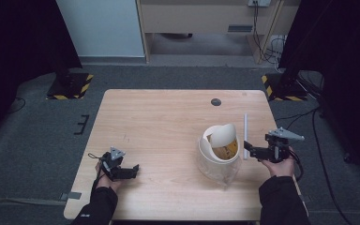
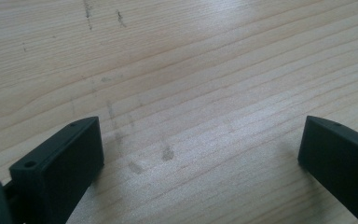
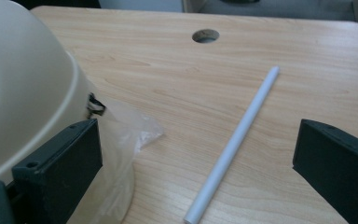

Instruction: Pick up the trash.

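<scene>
Two hand-held grippers sit at the near edge of a light wooden table [image 1: 168, 117], one at each side. Taking the table's middle as the dial in the high view, the left gripper [image 1: 132, 169] lies at about eight o'clock, held low in the person's left hand [image 1: 104, 176], its grey three-cornered plate on top and its black nose pointing toward three o'clock. In the left gripper view its jaws stand spread wide with bare, faintly scuffed wood between them, gripping nothing.

Just right of centre, at about four o'clock, stands a cream bin [image 1: 218, 157] with a domed swing lid; the lid is tipped, showing something yellow inside, and a clear plastic liner [image 1: 229, 174] bulges around its base. In the right gripper view the bin's pale dome [image 3: 23, 88] rises at nine o'clock, with crumpled clear plastic [image 3: 137, 130] spilling beside it.

Right of the bin, at about three o'clock, a thin white stick [image 1: 245, 136] lies flat on the wood, running away from the person, near the bin; whether they touch I cannot tell. A dark round hole [image 1: 216, 101] marks the table at one o'clock.

Farthest right, the right gripper [image 1: 246, 146] is held in the right hand [image 1: 281, 164], pointing toward nine o'clock at the stick's near end. Its jaws are wide apart, the white stick [image 3: 235, 140] lying between them untouched.
</scene>
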Demonstrator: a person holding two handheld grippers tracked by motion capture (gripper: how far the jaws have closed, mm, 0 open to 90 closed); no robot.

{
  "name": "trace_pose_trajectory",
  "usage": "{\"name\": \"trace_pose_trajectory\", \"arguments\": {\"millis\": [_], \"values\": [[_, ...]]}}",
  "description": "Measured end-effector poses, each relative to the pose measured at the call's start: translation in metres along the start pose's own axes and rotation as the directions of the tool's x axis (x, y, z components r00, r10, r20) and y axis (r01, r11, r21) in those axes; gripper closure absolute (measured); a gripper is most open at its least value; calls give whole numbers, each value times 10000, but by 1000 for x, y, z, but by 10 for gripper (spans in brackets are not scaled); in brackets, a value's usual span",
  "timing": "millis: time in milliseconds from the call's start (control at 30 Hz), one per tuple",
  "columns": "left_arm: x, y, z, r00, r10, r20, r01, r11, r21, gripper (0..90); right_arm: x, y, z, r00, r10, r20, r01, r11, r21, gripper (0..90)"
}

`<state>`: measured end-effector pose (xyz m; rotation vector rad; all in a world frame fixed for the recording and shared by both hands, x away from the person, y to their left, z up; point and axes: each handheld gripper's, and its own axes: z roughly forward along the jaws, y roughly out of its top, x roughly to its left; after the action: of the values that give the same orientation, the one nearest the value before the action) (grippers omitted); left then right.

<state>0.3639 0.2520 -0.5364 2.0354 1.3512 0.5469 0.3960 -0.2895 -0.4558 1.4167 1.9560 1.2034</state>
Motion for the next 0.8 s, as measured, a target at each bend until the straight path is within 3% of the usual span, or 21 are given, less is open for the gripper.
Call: {"name": "trace_pose_trajectory", "arguments": {"millis": [300, 467, 700, 800], "values": [[-1, 0, -1, 10000, -25, -11, 26, 10000, 36, 5, -9, -9, 14, 9997, -5, 264, -11, 9982, 607, 68], [-1, 0, -1, 10000, -32, -19, 32, 10000, 38, 4, -20, -21, 27, 9990, -117, 431, 48, 9874, 1582, 162], [-1, 1, 0, 10000, -40, -25, 40, 10000, 38, 2, -28, -26, 38, 9983, -126, 562, 2, 9766, 2150, 228], [-1, 1, 0, 10000, -52, -28, 52, 10000, 42, 1, -29, -28, 44, 9979, -341, 559, 184, 9653, 2606, 272]]}}
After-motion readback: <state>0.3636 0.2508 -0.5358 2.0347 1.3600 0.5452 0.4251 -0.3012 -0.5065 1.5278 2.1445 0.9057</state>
